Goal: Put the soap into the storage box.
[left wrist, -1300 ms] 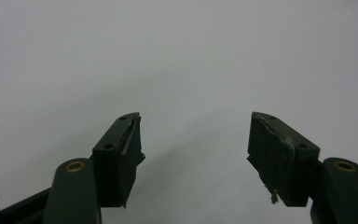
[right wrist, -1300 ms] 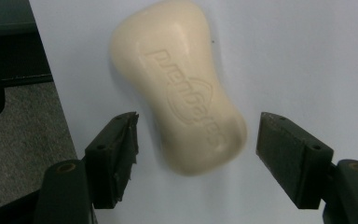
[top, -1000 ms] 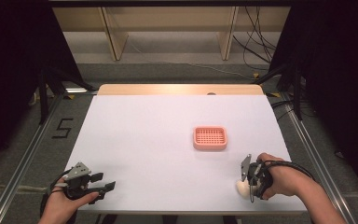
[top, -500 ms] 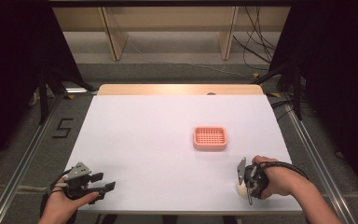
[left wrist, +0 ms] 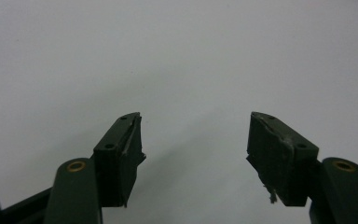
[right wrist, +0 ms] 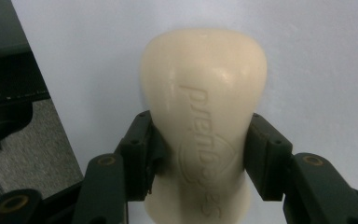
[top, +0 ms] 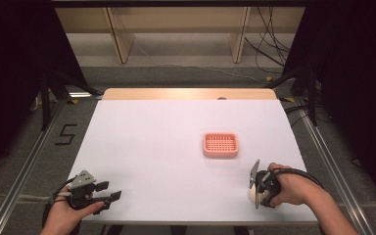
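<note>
A cream bar of soap with embossed lettering lies on the white table near its front right edge. My right gripper has just been closing and now presses both pads against the bar's sides. From above, the right gripper points down over the soap. A pink slotted soap dish sits a little behind and to the left of it. At the front left corner my left gripper rests open; between its jaws, in the left gripper view, is bare table.
The white table has a wooden strip along its far edge. In the right gripper view the front edge runs close beside the soap, with grey floor beyond. Metal rails flank both sides of the table.
The right gripper's jaws have drawn together around the soap. Both hands have stayed in place.
</note>
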A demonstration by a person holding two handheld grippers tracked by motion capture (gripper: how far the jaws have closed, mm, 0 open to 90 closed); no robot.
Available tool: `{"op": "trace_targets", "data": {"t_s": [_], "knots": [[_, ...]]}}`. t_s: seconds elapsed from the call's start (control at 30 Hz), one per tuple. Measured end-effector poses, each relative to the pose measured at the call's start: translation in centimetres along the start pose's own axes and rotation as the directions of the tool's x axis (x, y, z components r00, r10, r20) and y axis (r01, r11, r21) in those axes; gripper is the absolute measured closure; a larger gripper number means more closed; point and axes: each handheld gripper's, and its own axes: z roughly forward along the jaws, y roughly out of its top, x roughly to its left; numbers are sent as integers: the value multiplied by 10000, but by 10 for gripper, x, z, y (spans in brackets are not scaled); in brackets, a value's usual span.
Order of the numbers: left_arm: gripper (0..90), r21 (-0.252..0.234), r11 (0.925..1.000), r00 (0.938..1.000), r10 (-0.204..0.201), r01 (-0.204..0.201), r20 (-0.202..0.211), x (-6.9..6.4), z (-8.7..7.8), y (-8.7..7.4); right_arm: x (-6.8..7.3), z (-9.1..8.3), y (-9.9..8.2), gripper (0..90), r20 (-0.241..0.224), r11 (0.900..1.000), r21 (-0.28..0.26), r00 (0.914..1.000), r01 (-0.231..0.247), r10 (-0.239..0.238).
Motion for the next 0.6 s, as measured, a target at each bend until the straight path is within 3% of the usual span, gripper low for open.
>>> {"op": "trace_targets", "data": {"t_s": [0.13,0.23,0.43,0.6], "knots": [[349,47,10000,10000,2,-2,-33,0,0,0,-1,0,-2,504,-99,9977,-240,9980,-627,624],[349,45,10000,10000,-23,23,-63,-1,1,0,-3,1,-5,505,-184,9972,-535,9985,-531,522],[349,46,10000,10000,-39,39,-91,-1,1,-1,-2,-1,-8,505,-382,9922,-564,9933,-1112,1091],[349,129,9999,10000,56,-56,-33,0,1,0,-3,-4,-12,505,-372,9892,-927,9931,-1140,1109]]}}
